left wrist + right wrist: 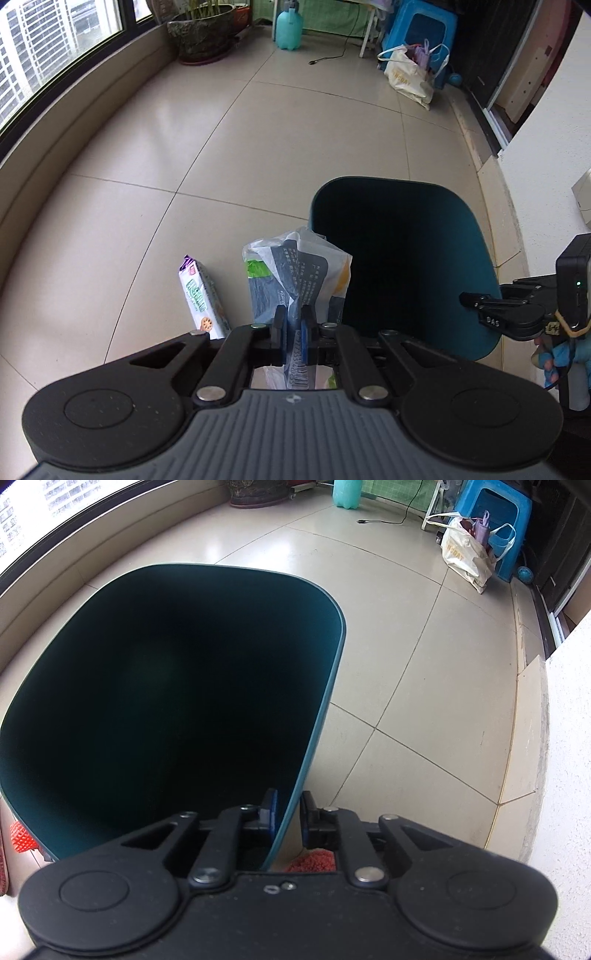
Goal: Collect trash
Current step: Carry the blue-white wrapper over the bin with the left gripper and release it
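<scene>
Holding: left tongs (294, 325) clamp a crumpled plastic wrapper (295, 273), lifted above the floor just left of the bin
Bin: teal trash bin (166, 686), mouth open, inside dark
Right tongs (287, 812): pinched on the bin's near wall, one pad inside, one outside
Nearby trash: purple-topped snack packet (202, 295) beside the wrapper
Floor: beige tiles (207, 147)
Background: white shopping bag (408, 77) against a blue stool (417, 29)

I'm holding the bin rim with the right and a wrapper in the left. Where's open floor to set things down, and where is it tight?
Open tile floor runs between the window ledge and the teal bin, back to the plant pot. Tile right of the bin toward the wall is also bare. Crowded: far corner around the blue stool, white bag and cable.
</scene>
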